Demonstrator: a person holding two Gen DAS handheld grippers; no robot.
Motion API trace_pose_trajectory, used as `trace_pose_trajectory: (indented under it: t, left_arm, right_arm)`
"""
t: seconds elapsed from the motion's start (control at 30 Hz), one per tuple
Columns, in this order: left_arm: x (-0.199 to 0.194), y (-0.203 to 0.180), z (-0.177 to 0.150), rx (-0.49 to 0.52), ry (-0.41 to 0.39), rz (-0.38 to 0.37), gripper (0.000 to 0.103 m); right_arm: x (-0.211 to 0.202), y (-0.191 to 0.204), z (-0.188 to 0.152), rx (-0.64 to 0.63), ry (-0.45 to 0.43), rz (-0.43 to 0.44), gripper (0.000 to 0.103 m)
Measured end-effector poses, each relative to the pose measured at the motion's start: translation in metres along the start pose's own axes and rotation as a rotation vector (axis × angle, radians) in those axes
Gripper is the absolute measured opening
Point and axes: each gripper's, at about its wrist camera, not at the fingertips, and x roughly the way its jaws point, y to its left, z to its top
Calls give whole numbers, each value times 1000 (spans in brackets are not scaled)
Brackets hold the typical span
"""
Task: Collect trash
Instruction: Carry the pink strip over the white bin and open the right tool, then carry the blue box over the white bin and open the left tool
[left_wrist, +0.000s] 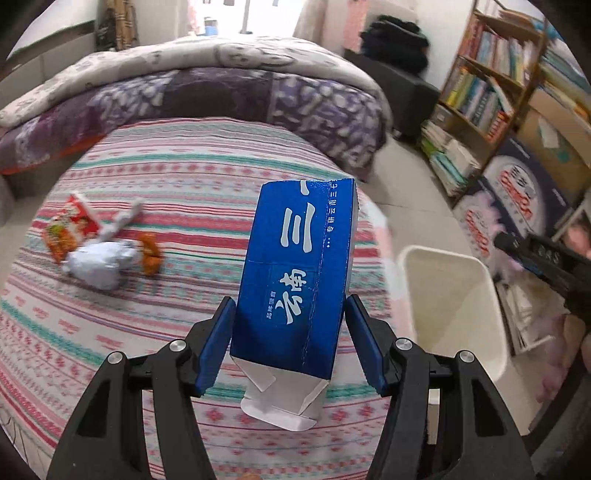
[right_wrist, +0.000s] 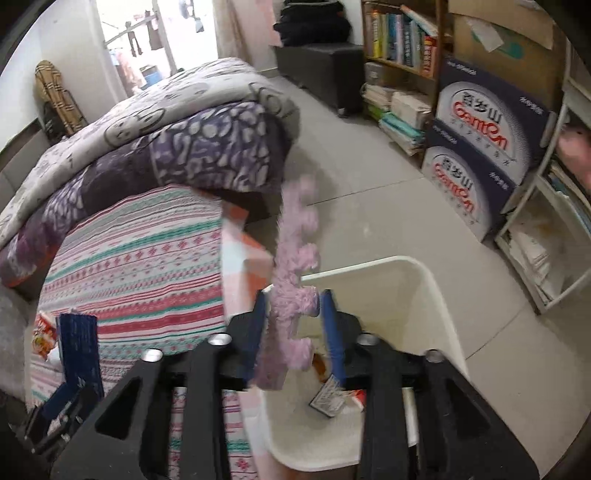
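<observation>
Clamping one blue carton (left_wrist: 295, 280), the left gripper (left_wrist: 291, 343) hangs over the striped bed (left_wrist: 147, 177), where three wrappers (left_wrist: 99, 247) lie together. One white bin (right_wrist: 406, 295) stands beside the bed's edge. Above it, the right gripper (right_wrist: 295, 325) has its jaws parted around one pink foam piece (right_wrist: 295, 251).

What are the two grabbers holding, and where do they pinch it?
The left gripper pinches the blue carton by its sides near the opened bottom end. A fuzzy pink thing sits between the right gripper's open fingers, not pinched.
</observation>
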Motion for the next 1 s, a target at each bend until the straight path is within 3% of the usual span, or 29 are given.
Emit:
trace_pose_trajectory:
  t: [0.13, 0.33, 0.67, 0.83, 0.87, 1.0]
  left_arm:
    - [9, -28, -4, 28, 26, -66, 61]
    - [24, -69, -9, 58, 77, -168, 61]
    - [39, -118, -16, 72, 150, -314, 62]
    - [41, -125, -20, 73, 174, -420, 69]
    - [41, -123, -18, 59, 170, -424, 76]
    - [35, -100, -8, 2, 136, -360, 78]
  right_arm:
    - [-2, -21, 4, 53, -12, -13, 65]
    - [-7, -51, 12, 121, -29, -26, 76]
    - [-20, -74, 24, 188, -61, -5, 84]
    - [-23, -76, 29, 226, -65, 21, 86]
    - [-23, -74, 29, 227, -61, 26, 86]
    - [-20, -62, 27, 217, -44, 47, 87]
